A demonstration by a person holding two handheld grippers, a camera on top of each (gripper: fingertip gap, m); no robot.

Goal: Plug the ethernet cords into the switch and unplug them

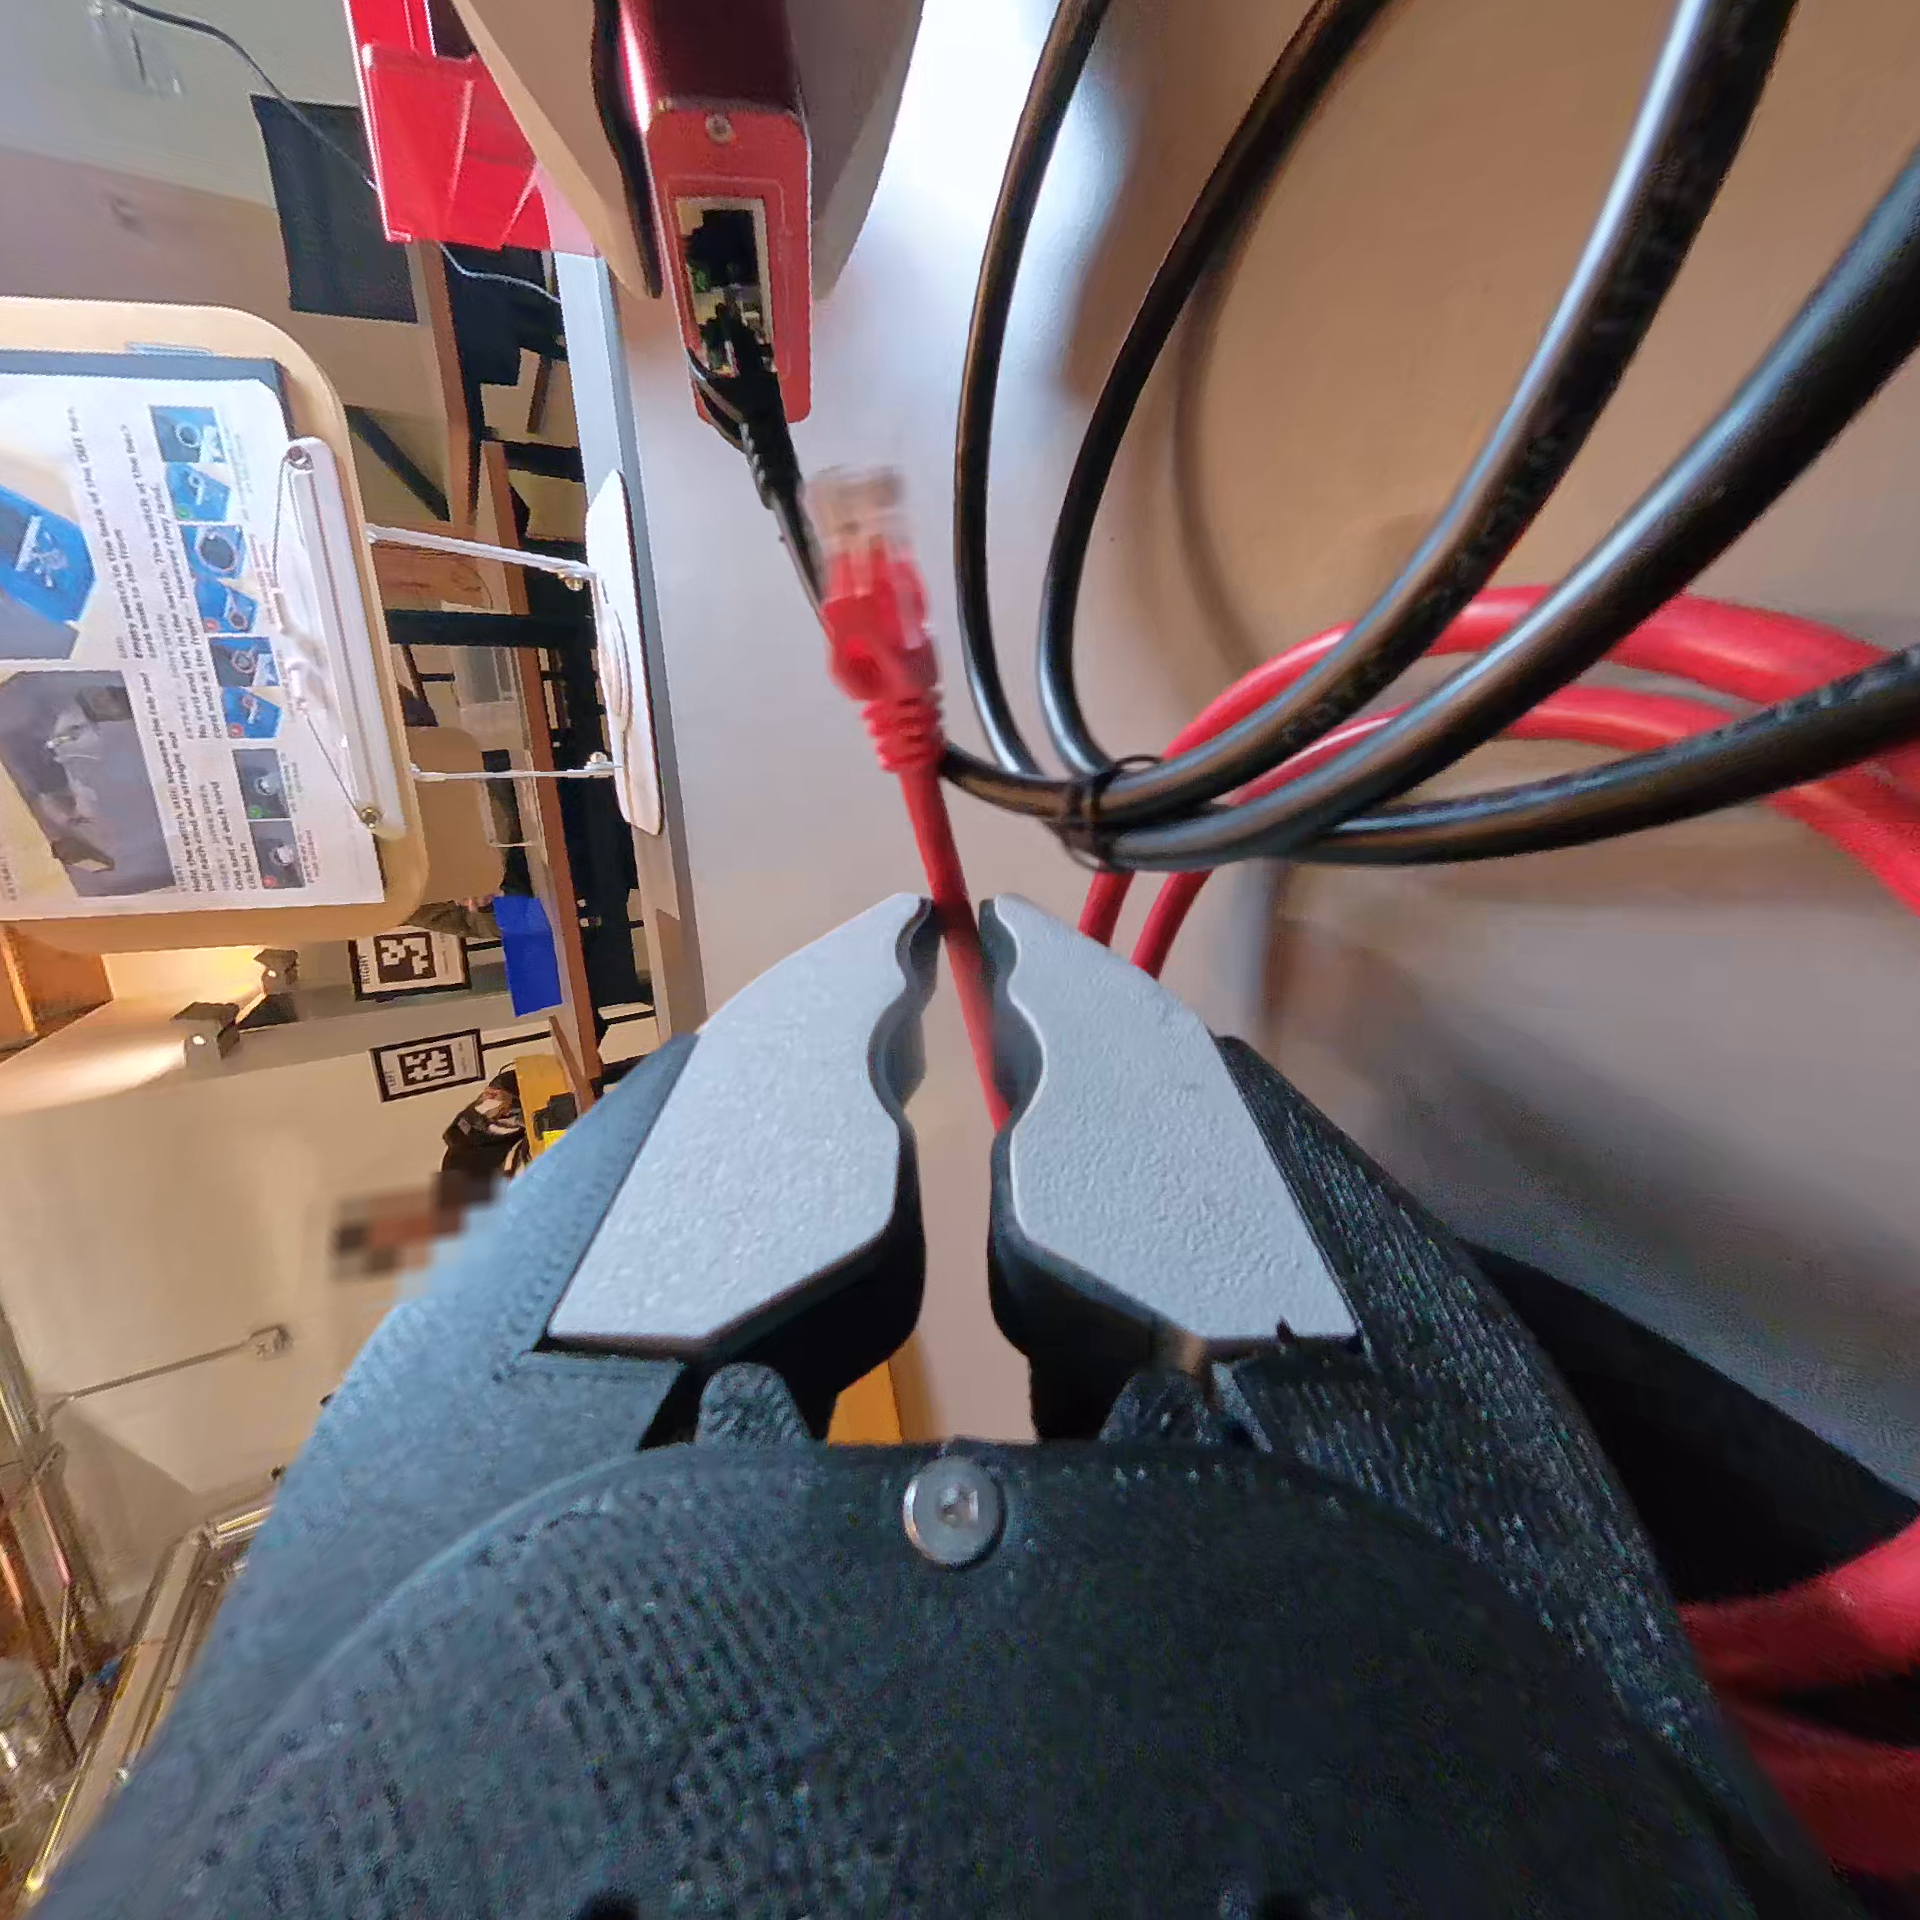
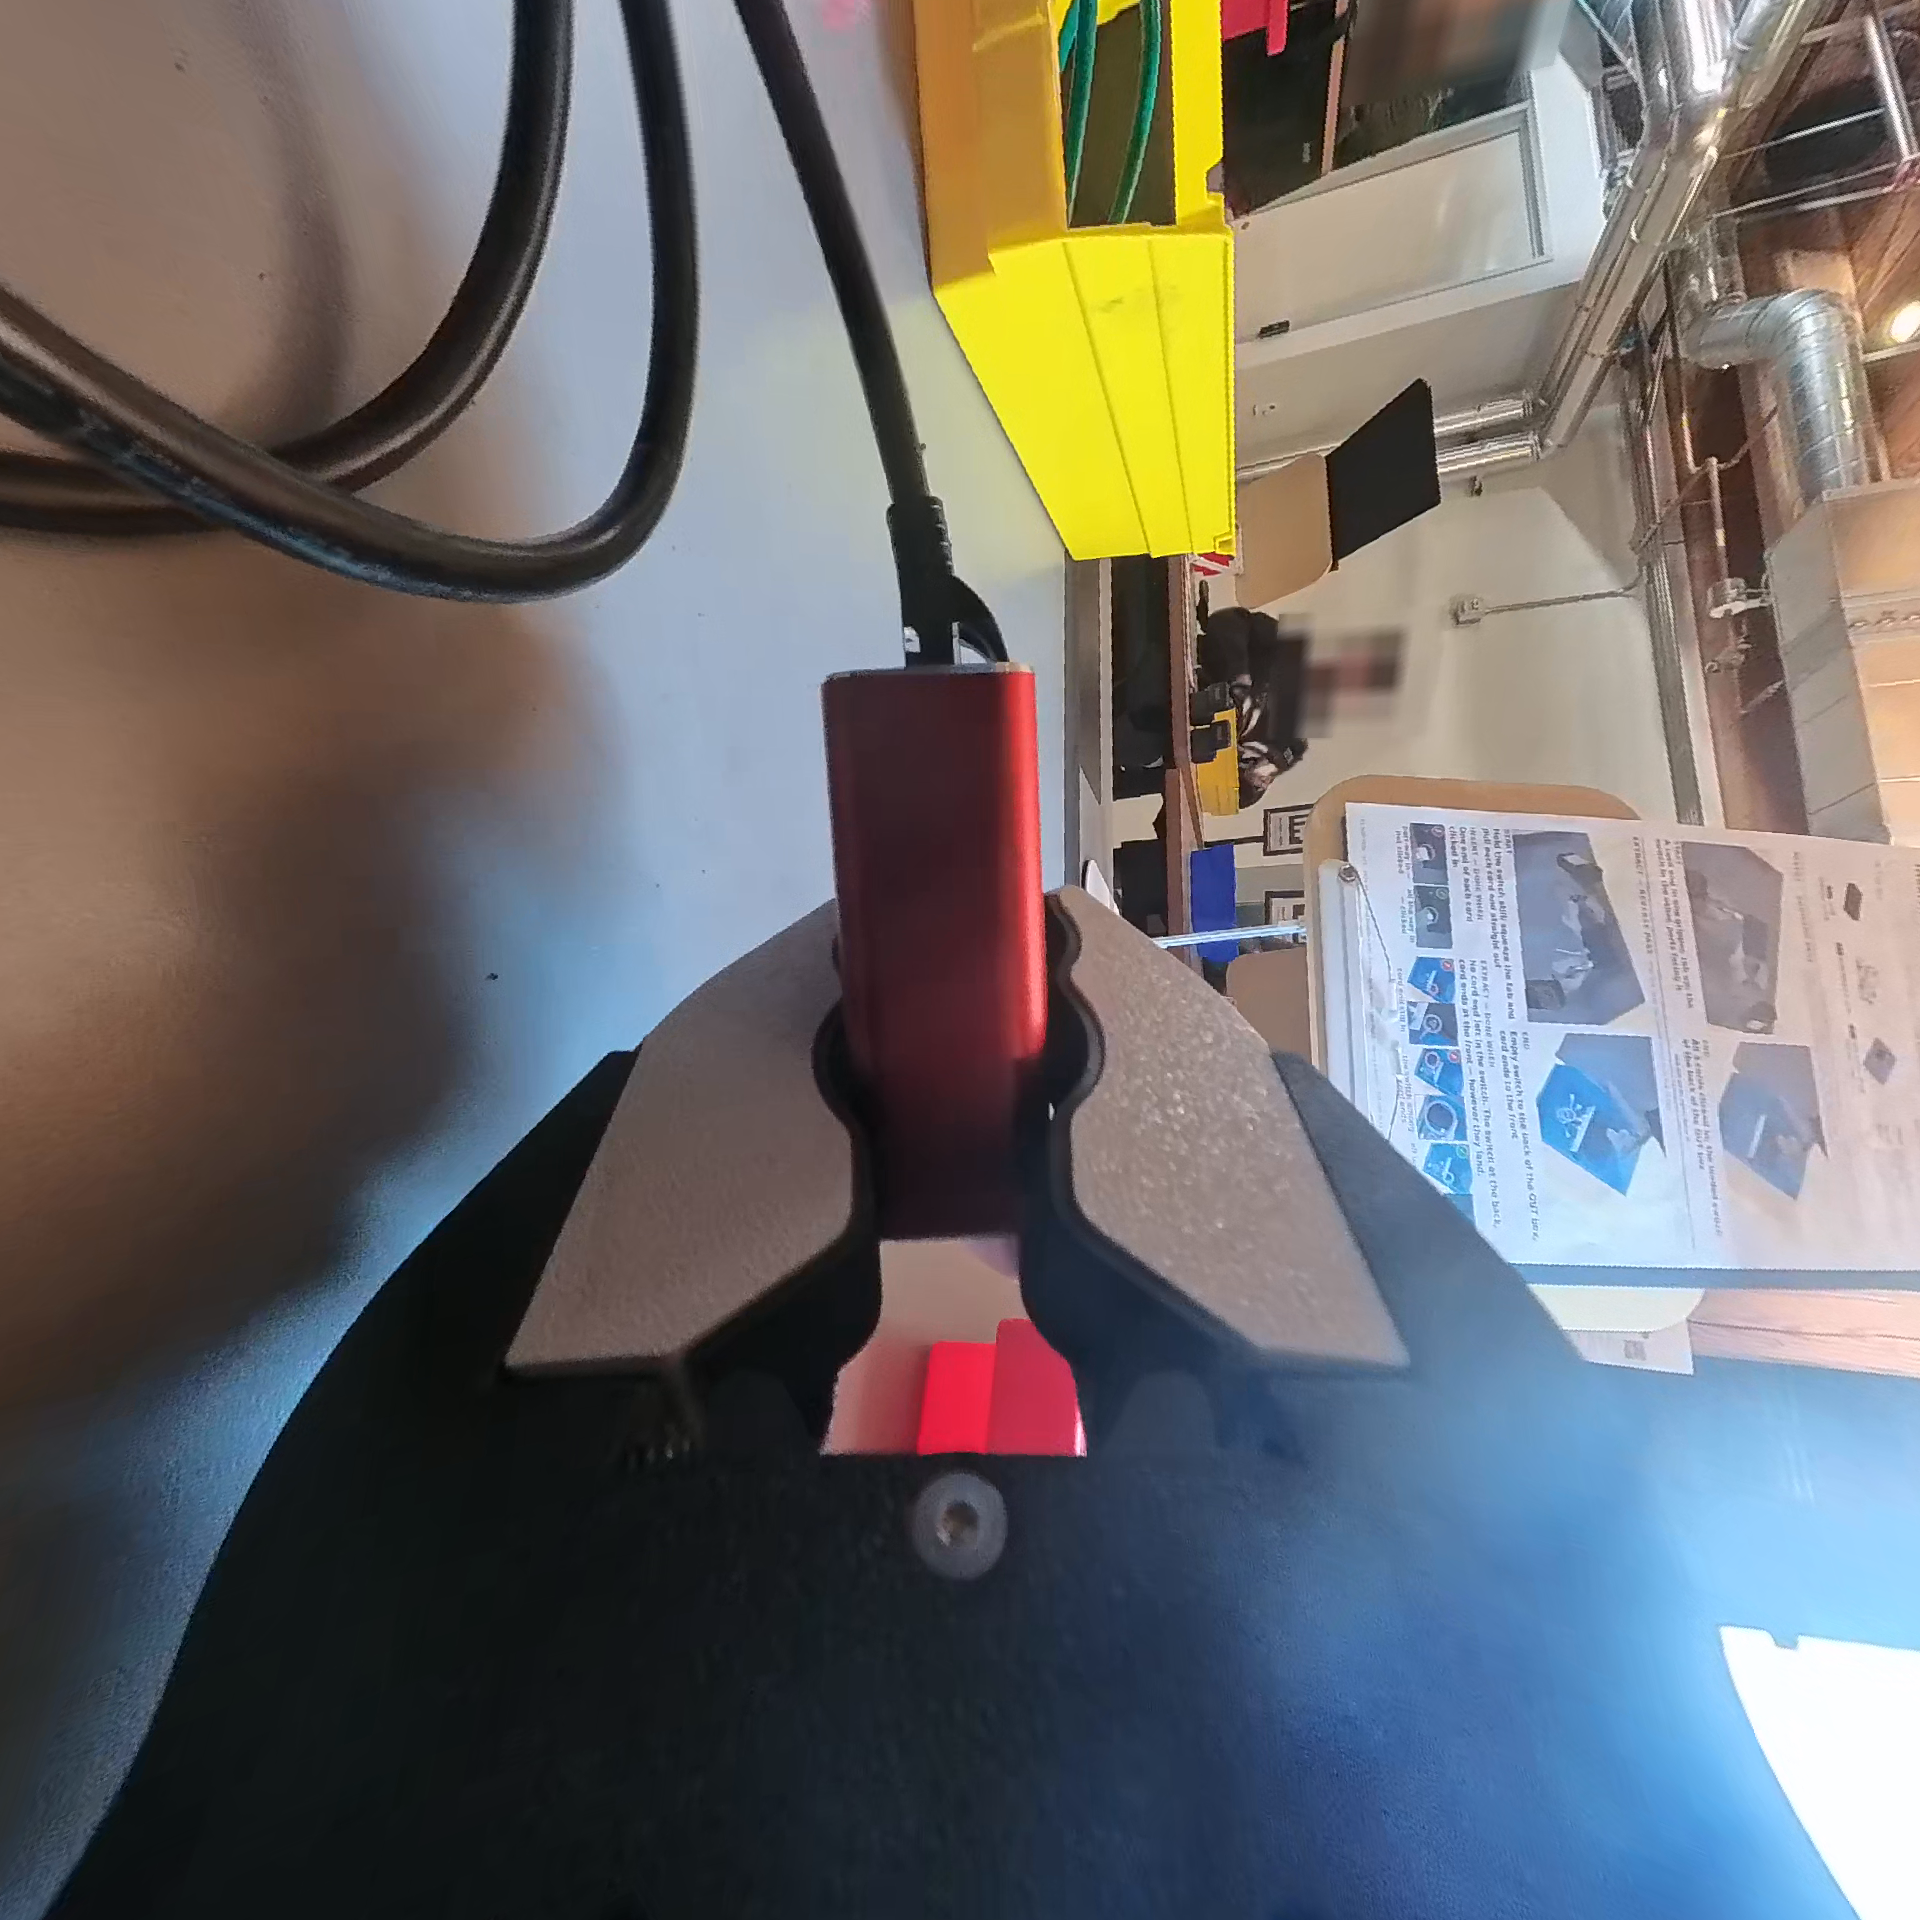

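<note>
1. Count: 2 grippers, 1 switch, 2 ethernet cords (1 red, 1 black), 1 yellow bin, 1 red bin, 1 printed instruction sheet on a board.
2. Left gripper (image 1: 956,920): grey fingers (image 1: 769,1132) pinched together on the red cord (image 1: 961,982), a bit behind its plug; cord runs up out of the tips.
3. Red cord's plug (image 1: 862,520): clear tip w/ red boot, blurred, held in the air just short of the switch (image 1: 727,208), not inserted. It sits right beside the black cord's boot.
4. Rest of red cord loops on the table (image 1: 1558,1143) to the right, under the black loops.
5. Right gripper (image 2: 940,930): fingers (image 2: 1174,1122) clamped on the switch (image 2: 935,935), gripping its sides near the rear end.
6. Switch look: small dark-red metal box, rounded edges; in left wrist view its end face shows 2 ports stacked in a row, w/ a screw above them.
7. Black cord (image 1: 764,436) plugged into 1 port; the other port looks empty.
8. Black cord (image 2: 831,208) leaves the switch's far end in right wrist view, then lies in several loops on the pale table (image 2: 312,935), bundled by a thin tie.
9. Yellow bin (image 2: 1101,312) on table beyond the switch; green cable inside.
10. Red bin (image 1: 447,135) behind the switch in left view.
11. Instruction sheet (image 2: 1558,1039) stands off the table edge.
</note>
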